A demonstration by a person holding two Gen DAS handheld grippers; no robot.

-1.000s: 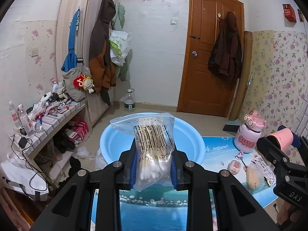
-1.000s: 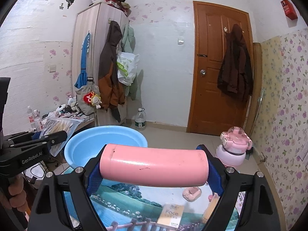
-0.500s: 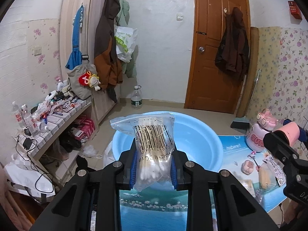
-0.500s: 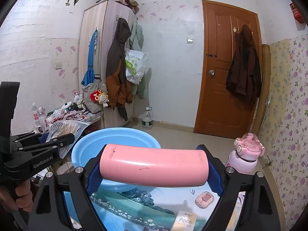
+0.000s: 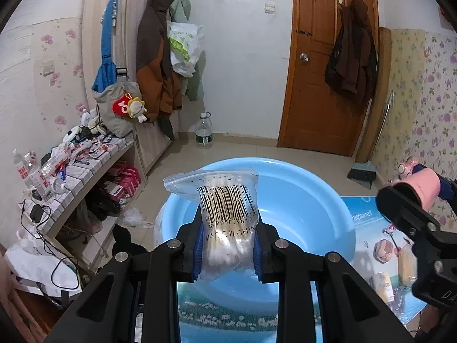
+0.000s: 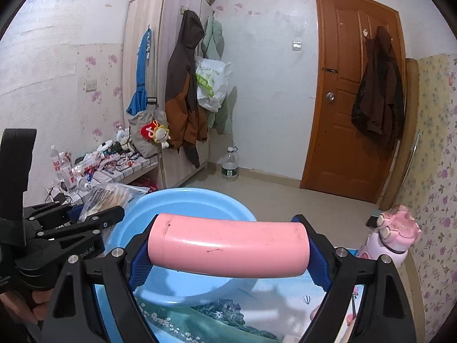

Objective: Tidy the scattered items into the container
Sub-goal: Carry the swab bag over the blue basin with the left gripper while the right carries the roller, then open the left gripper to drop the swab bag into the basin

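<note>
Left wrist view: the left gripper pinches a bag of cotton swabs above the near rim of the blue basin; it is best let go well inside that rim. Only this view shows small items left on the mat.

Right wrist view: the right gripper clamps a pink tube endwise over the basin. Only here does the whole pink bottle appear.

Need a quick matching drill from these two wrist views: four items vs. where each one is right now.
Items:
1. cotton swab bag
2. pink cylinder
3. blue basin
4. pink bottle

Places:
A. standing on the mat, right of the basin
B. clamped crosswise in the right gripper
C. resting on the mat, nothing in it
D. clamped upright in the left gripper

Pairs: 1-D, 2-B, 3-C, 4-A
</note>
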